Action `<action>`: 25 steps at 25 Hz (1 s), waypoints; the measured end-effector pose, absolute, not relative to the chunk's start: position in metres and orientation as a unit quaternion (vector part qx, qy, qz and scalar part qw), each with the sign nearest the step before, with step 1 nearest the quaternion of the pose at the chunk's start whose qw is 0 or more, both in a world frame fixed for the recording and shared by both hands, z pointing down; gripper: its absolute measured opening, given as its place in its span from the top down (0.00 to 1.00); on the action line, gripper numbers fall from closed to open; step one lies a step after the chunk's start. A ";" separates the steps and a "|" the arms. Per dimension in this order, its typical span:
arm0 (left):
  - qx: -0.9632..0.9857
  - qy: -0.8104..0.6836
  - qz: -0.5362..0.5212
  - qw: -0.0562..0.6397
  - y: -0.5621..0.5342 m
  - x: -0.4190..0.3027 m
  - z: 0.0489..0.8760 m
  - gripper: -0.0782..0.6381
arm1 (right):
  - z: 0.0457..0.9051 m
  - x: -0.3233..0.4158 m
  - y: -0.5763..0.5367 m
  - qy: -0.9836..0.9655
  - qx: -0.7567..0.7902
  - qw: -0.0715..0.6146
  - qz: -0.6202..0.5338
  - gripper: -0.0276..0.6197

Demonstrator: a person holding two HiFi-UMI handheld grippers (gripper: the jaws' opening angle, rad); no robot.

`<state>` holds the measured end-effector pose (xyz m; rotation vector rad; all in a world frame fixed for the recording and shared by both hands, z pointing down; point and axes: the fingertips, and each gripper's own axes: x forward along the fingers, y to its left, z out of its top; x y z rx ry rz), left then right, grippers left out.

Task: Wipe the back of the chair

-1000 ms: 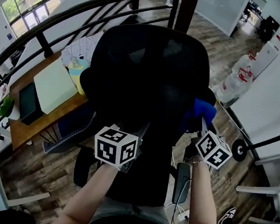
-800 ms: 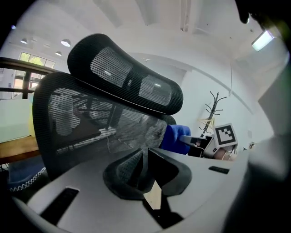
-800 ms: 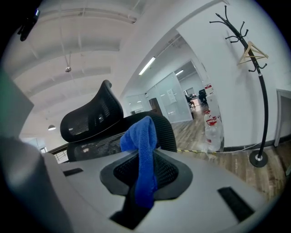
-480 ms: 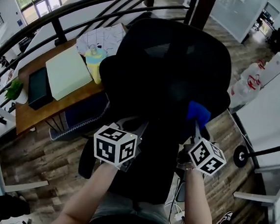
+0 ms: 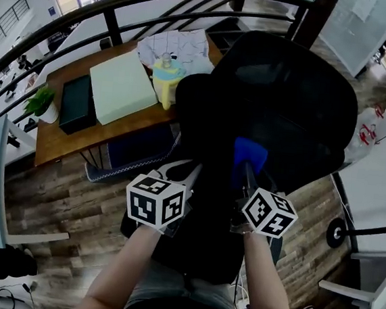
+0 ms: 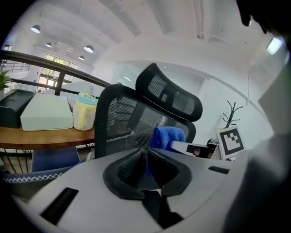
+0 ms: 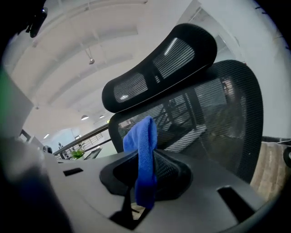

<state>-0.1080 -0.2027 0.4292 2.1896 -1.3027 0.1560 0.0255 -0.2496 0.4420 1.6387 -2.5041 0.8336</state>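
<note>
The black mesh office chair (image 5: 286, 105) faces away from me, its back and headrest filling the centre of the head view. My right gripper (image 5: 247, 170) is shut on a blue cloth (image 5: 249, 152), which lies against the lower middle of the chair back. In the right gripper view the cloth (image 7: 143, 150) hangs between the pads in front of the mesh back (image 7: 213, 113) and headrest (image 7: 159, 63). My left gripper (image 5: 192, 174) is shut with nothing in it, just left of the cloth near the chair's left edge. The left gripper view shows the chair (image 6: 122, 123) and the cloth (image 6: 168, 135) beyond.
A wooden desk (image 5: 61, 148) stands left of the chair, carrying a pale green box (image 5: 121, 86), a black box (image 5: 76, 102), a yellow container (image 5: 165, 80) and papers (image 5: 176, 47). A black railing (image 5: 112, 7) curves behind it. A dark blue seat (image 5: 139, 149) sits under the desk.
My right gripper has carried the blue cloth leftward from the chair back's right edge toward its middle. The view has swung, shifting the chair to the right. The left gripper has stayed put.
</note>
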 end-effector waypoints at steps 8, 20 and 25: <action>0.797 -0.517 0.054 0.308 -0.202 -0.154 0.447 0.83 | 0.454 -0.065 -0.261 -0.845 0.456 0.048 0.275 0.83; 0.787 -0.519 0.050 0.330 -0.215 -0.176 0.465 0.83 | 0.483 -0.130 -0.285 -0.854 0.424 0.079 0.290 0.83; 0.788 -0.515 0.057 0.333 -0.222 -0.179 0.468 0.83 | 0.496 -0.134 -0.296 -0.849 0.433 0.084 0.292 0.83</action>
